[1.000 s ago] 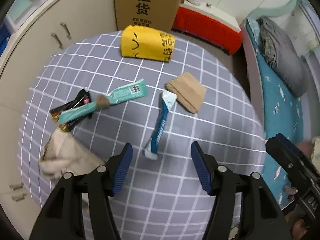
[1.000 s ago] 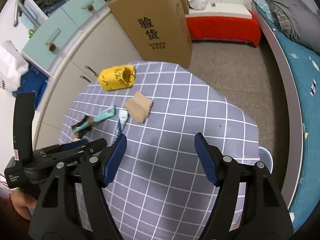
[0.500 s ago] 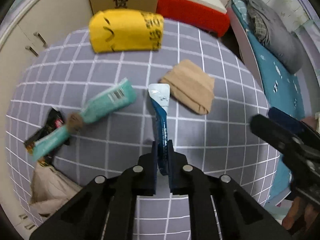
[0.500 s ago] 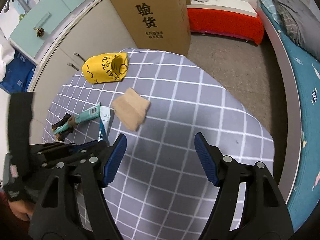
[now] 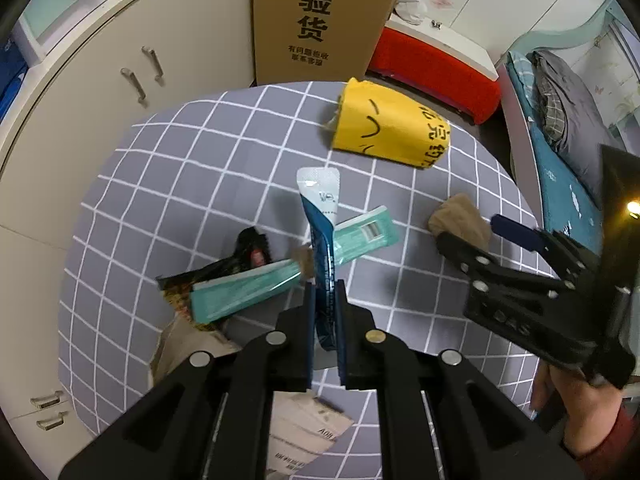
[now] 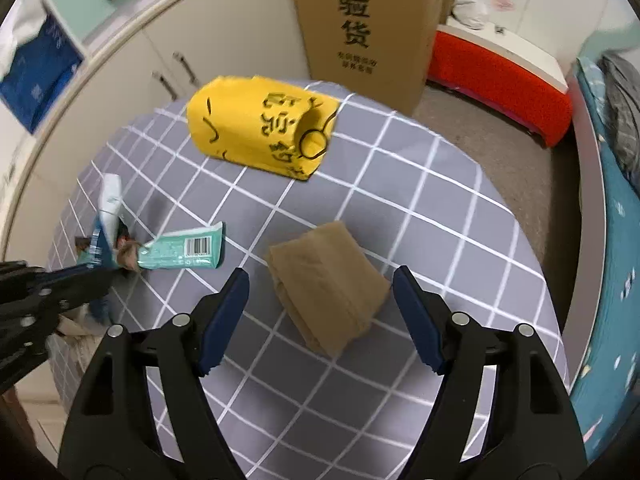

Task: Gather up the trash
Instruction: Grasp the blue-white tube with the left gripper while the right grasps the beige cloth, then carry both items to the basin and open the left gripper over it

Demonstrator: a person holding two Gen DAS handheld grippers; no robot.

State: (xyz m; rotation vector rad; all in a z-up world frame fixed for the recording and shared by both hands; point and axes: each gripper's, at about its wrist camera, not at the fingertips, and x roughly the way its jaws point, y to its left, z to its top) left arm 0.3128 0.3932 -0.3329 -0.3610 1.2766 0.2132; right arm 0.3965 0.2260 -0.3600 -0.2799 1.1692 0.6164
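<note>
My left gripper (image 5: 325,300) is shut on a blue and white sachet wrapper (image 5: 320,216) and holds it lifted above the grey checked table (image 5: 168,184); the wrapper also shows in the right wrist view (image 6: 105,220). A teal wrapper (image 5: 280,272) and a black wrapper (image 5: 240,252) lie under it. My right gripper (image 6: 320,312) is open, its fingers on either side of a folded tan paper (image 6: 328,284) and a little above it. A yellow bag (image 6: 260,124) lies on its side at the far edge.
A crumpled beige paper (image 5: 188,344) and a printed sheet (image 5: 304,436) lie near the table's front left. A tall cardboard box (image 5: 320,20), white cabinets (image 5: 120,80), a red and white bench (image 6: 500,76) and a bed (image 6: 612,200) surround the table.
My left gripper closed on the blue sachet and lifted it off the table toward the left. My right gripper moved forward over the tan paper.
</note>
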